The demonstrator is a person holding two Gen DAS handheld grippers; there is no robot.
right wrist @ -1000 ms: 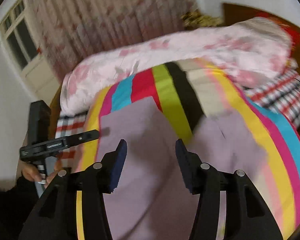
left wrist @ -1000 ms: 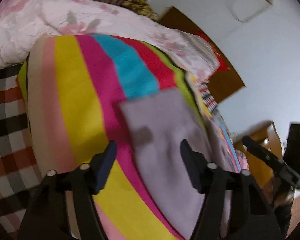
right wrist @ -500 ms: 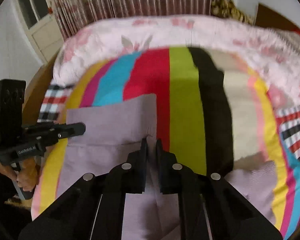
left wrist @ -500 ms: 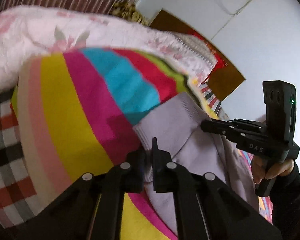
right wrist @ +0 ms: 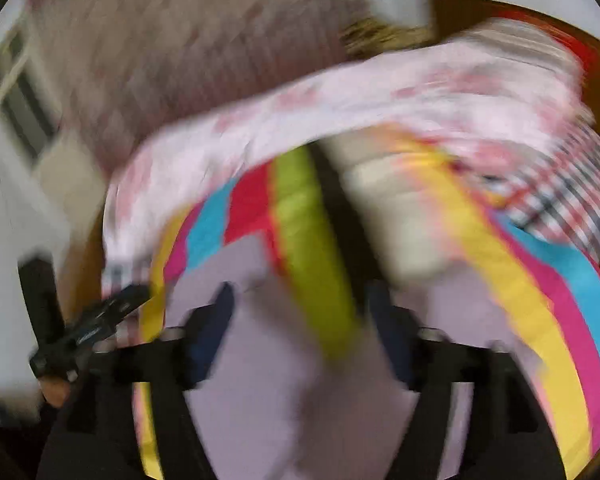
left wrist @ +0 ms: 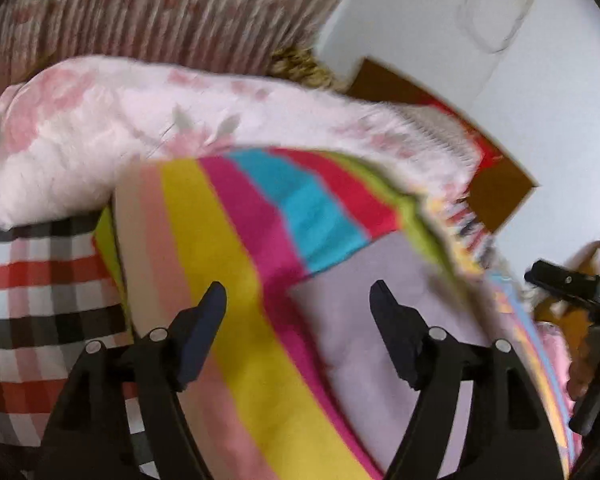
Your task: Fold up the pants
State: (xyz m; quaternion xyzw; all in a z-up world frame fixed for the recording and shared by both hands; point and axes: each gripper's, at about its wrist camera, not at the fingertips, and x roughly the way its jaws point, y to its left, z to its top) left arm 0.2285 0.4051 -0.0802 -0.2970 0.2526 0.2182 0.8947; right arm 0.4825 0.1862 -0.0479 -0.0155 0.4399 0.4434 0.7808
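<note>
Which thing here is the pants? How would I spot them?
Find the bed's rainbow-striped blanket. Lying flat on it is the pants, a smooth pale lilac cloth. It is the only plain, unpatterned fabric there; the quilt behind is pink-flowered.

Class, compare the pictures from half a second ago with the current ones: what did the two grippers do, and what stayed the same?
Both let go. The left gripper and the right gripper, shut on the lilac pants half a second ago, now stand open with nothing between their fingers. The blurred views suggest both are moving. The pants stay flat on the striped blanket, the floral quilt behind.
</note>
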